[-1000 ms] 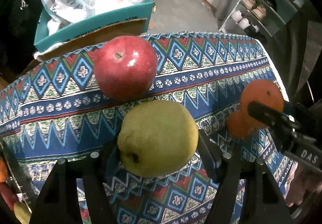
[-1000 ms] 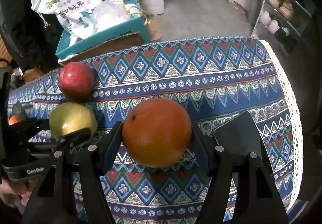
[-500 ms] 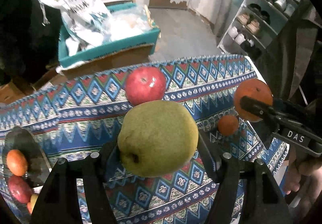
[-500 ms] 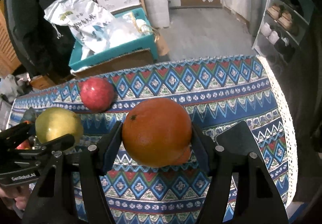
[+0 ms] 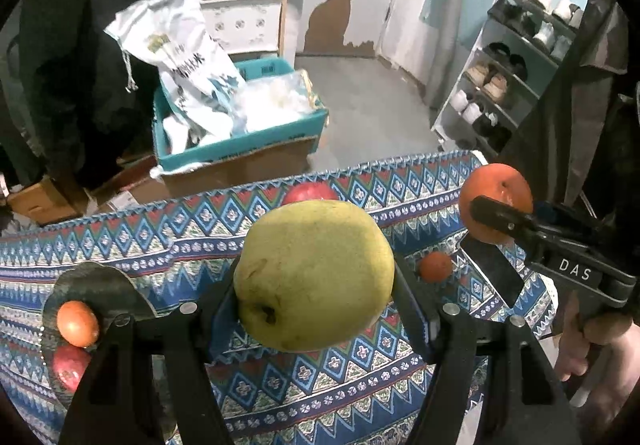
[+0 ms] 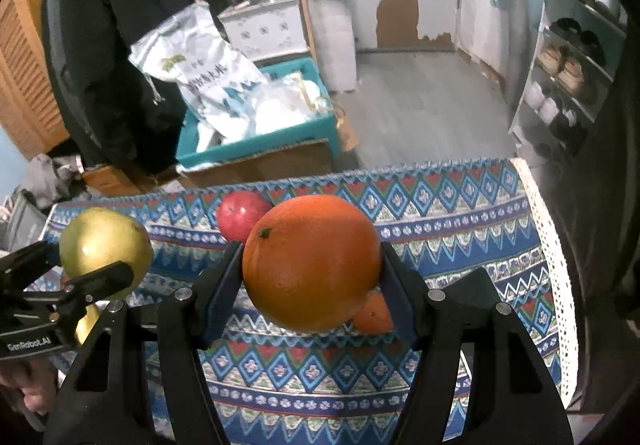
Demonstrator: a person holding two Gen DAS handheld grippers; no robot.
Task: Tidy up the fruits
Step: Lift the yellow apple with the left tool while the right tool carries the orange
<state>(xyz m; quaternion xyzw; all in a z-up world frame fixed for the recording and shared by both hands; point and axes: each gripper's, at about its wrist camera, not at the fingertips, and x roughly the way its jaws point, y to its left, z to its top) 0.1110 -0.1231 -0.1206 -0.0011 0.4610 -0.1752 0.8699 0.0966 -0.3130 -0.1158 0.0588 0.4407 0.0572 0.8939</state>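
My left gripper (image 5: pixel 314 295) is shut on a yellow-green pear (image 5: pixel 314 277) and holds it well above the patterned tablecloth (image 5: pixel 160 237). My right gripper (image 6: pixel 312 277) is shut on a large orange (image 6: pixel 312 261), also lifted above the cloth. The pear also shows in the right wrist view (image 6: pixel 104 249), and the orange in the left wrist view (image 5: pixel 496 201). A red apple (image 6: pixel 240 215) rests on the cloth near its far edge, partly hidden behind the held fruit. A small orange (image 5: pixel 435 266) lies on the cloth below the right gripper.
A dark plate (image 5: pixel 96 281) at the left holds an orange fruit (image 5: pixel 77 323) and a red fruit (image 5: pixel 70 367). Beyond the table stand a teal box (image 5: pixel 240 141) with white bags, a wooden shelf and a shoe rack (image 5: pixel 516 73). The table's right edge has white lace trim (image 6: pixel 556 265).
Both grippers have risen and pulled back from the table with their fruit. The apple and small orange now look smaller and farther, and the plate at the left has come into view.
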